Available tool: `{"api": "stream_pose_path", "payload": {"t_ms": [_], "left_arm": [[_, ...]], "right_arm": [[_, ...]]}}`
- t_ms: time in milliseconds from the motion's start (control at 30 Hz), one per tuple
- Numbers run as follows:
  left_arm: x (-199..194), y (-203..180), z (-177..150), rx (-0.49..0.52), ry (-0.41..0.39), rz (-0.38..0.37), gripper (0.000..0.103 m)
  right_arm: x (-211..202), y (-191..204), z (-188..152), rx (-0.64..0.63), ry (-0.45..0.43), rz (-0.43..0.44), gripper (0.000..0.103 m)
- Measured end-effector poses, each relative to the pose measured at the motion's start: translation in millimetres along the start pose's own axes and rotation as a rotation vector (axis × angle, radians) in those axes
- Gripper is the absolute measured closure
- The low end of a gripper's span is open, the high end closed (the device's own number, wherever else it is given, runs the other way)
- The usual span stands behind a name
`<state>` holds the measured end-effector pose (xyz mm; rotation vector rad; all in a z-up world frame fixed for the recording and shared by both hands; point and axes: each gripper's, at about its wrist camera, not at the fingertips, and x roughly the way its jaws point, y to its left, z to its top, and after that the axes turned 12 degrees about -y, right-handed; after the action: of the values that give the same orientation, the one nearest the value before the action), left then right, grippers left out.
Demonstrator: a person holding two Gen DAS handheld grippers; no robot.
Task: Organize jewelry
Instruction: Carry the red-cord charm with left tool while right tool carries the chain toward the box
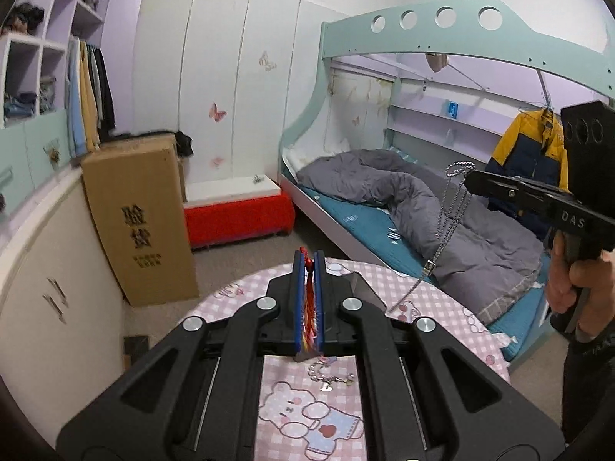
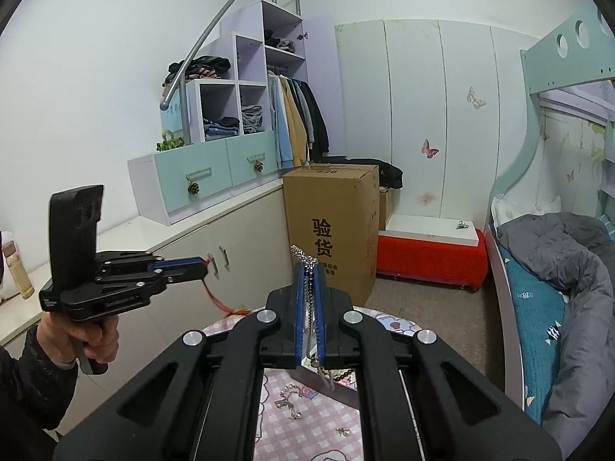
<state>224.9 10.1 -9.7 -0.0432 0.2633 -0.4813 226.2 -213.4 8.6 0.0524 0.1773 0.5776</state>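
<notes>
Pinching red cord (image 1: 309, 299) in my left gripper (image 1: 309, 259); right gripper (image 2: 308, 269) clamped on silver chain (image 2: 305, 259), loop poking at 12 o'clock.

Mint bunk bed (image 1: 423, 30) holding a grey duvet (image 1: 403, 192), cardboard box (image 2: 330, 226) standing beside white cabinets (image 2: 184, 269), butterfly-decorated wall panels (image 2: 442, 115) facing beige carpet (image 2: 423, 299).

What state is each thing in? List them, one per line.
Left gripper: shut on red cord.
Red cord: pinched between the fingers, lifted.
Right gripper: shut on silver chain.
Silver chain: hanging from the fingers, lower end near the table.
Charm bracelet: lying loose on the pink tablecloth.
</notes>
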Motion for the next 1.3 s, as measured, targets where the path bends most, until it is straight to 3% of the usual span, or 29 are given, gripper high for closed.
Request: {"api": "stream_pose_path", "payload": {"t_ms": [100,200,467,567,633,700,967,1067,1300], "left_arm": [[16,2,-16,0.007,0.057,0.008,0.098],[29,8,-34,-0.058,0.116,-0.032,0.098],[32,10,-54,-0.079,0.153,-0.029,0.098],[56,8,-93,-0.018,0.276,0.012,0.098],[72,16,-124,-0.088,0.366,-0.011,0.098],[74,19,-144,-0.116,0.396,-0.011,0.098],[64,26,-152,-0.132,0.379,-0.003,0.098],[59,27,-150,-0.138,0.372,-0.011,0.098],[20,21,-86,-0.125,0.197,-0.053,0.098]], "right_arm": [[1,-1,-5,0.014,0.01,0.005,0.1],[3,4,-16,0.026,0.039,0.029,0.1],[16,7,-64,0.108,0.159,0.06,0.1],[29,12,-88,0.113,0.24,0.067,0.1],[35,13,-104,0.125,0.28,0.062,0.1],[34,11,-110,0.157,0.284,0.07,0.1],[41,4,-143,0.183,0.379,0.032,0.099],[35,1,-145,0.221,0.362,0.035,0.099],[22,3,-105,0.176,0.271,0.05,0.099]]}}
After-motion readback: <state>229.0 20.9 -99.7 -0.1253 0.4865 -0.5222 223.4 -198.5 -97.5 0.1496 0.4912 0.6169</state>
